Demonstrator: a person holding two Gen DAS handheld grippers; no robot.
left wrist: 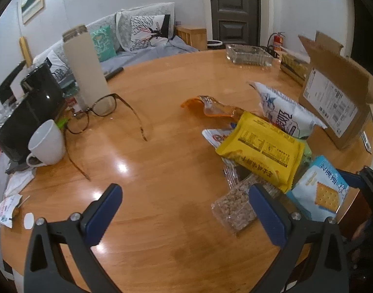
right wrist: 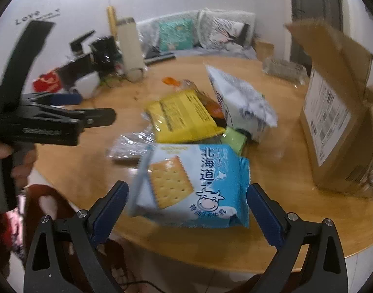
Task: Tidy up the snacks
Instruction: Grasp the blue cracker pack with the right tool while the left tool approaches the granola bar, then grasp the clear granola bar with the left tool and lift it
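Note:
A heap of snacks lies on the round wooden table [left wrist: 142,161]: a yellow pack [left wrist: 262,151], a white and blue bag [left wrist: 284,112], a clear pack of nut bars [left wrist: 233,207], an orange wrapper [left wrist: 211,106] and a blue cracker pack [left wrist: 318,190]. My left gripper [left wrist: 185,195] hangs open over bare wood left of the heap, its right finger in front of the nut bars. In the right wrist view the blue cracker pack [right wrist: 193,185] lies near the table's front edge between the fingers of my open right gripper [right wrist: 187,189]; the pads stand just outside its ends. The left gripper [right wrist: 97,108] shows at the left.
An open cardboard box [left wrist: 333,102] stands right of the heap. At the left are glasses [left wrist: 105,112], a white mug [left wrist: 48,144], a tall beige cylinder [left wrist: 85,68] and black appliances [left wrist: 39,90]. A glass dish [left wrist: 248,53] sits at the back. A hand [right wrist: 0,151] holds the left gripper.

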